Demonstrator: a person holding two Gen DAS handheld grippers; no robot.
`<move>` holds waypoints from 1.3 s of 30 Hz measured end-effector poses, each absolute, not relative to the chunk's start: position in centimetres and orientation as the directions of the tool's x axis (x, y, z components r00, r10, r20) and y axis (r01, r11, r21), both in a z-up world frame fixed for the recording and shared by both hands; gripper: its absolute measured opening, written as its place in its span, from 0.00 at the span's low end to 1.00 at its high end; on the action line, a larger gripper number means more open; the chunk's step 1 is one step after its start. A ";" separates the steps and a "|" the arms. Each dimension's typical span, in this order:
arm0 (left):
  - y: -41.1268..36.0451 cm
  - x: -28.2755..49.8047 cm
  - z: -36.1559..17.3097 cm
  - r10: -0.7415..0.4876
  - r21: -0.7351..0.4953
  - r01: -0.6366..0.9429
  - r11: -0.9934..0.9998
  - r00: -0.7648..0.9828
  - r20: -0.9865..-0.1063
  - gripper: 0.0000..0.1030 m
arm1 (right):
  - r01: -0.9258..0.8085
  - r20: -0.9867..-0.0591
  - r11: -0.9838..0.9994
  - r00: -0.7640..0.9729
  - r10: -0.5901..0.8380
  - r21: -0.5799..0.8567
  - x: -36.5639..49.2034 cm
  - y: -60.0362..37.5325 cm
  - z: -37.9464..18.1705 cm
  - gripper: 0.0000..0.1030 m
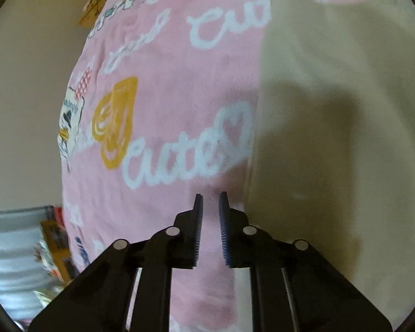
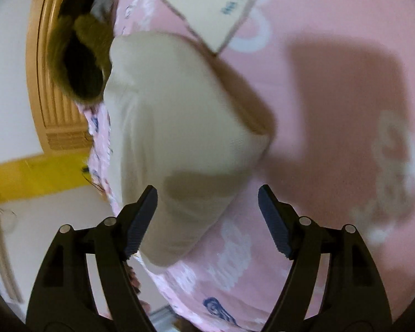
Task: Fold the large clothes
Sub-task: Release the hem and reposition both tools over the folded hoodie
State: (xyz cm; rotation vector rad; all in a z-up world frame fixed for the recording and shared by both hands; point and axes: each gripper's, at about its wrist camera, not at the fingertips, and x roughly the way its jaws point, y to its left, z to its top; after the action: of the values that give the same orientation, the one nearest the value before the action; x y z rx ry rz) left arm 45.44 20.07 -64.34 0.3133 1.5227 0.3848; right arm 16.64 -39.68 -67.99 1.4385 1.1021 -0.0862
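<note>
A cream-white garment [image 1: 332, 105] lies on a pink printed blanket [image 1: 166, 88]. In the left wrist view it covers the right half, its left edge running down the middle. My left gripper [image 1: 210, 199] hovers over the pink blanket just left of that edge, jaws nearly together with a narrow gap and nothing between them. In the right wrist view a folded, rounded part of the cream garment [image 2: 179, 116] lies on the pink blanket [image 2: 332, 110]. My right gripper [image 2: 207, 191] is wide open above the garment's lower end, not touching it.
A wooden bed frame [image 2: 38, 83] and a dark plush object [image 2: 80, 55] sit at the upper left of the right wrist view. A yellow strip [image 2: 33, 174] runs below. Cluttered items [image 1: 52, 243] lie at the lower left of the left wrist view beside a pale wall [image 1: 27, 83].
</note>
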 end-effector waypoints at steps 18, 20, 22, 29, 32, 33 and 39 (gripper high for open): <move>-0.1 42.9 -55.9 -0.042 -0.027 0.149 0.988 0.101 -0.994 0.11 | 0.566 -0.467 -0.031 0.708 0.530 0.824 18.0 -40.3 -70.4 0.82; -0.4 41.9 -55.9 -0.033 -0.018 0.151 0.988 0.097 -0.995 0.11 | 0.581 -0.478 -0.024 0.692 0.541 0.814 17.0 -40.6 -70.0 0.82; 1.1 40.8 -55.5 -0.028 -0.016 0.115 0.993 0.101 -0.995 0.11 | 0.611 -0.530 0.035 0.655 0.538 0.791 15.7 -40.8 -68.9 0.82; 12.3 33.2 -56.2 -0.013 -0.026 -0.196 0.980 0.066 -0.998 0.16 | 0.496 -0.727 0.536 0.534 0.432 0.683 17.4 -39.0 -59.9 0.82; 17.2 29.7 -58.8 -0.092 -0.089 -0.366 0.926 0.009 -0.996 0.37 | 0.397 -0.756 0.668 0.510 0.410 0.629 20.5 -37.6 -57.2 0.82; 18.1 28.9 -59.4 -0.102 -0.094 -0.401 0.911 0.002 -0.995 0.42 | 0.352 -0.767 0.716 0.504 0.397 0.602 21.9 -36.9 -56.5 0.82; 22.5 25.7 -65.8 -0.396 -0.332 -0.642 0.691 0.048 -0.917 0.43 | 0.135 -0.838 0.865 0.358 0.412 0.483 31.6 -30.9 -56.0 0.54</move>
State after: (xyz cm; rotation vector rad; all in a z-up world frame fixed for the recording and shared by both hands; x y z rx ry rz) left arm 25.70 22.55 -65.82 -0.8756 1.5722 0.2293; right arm 31.61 -30.92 -55.98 0.5270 1.2064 0.1899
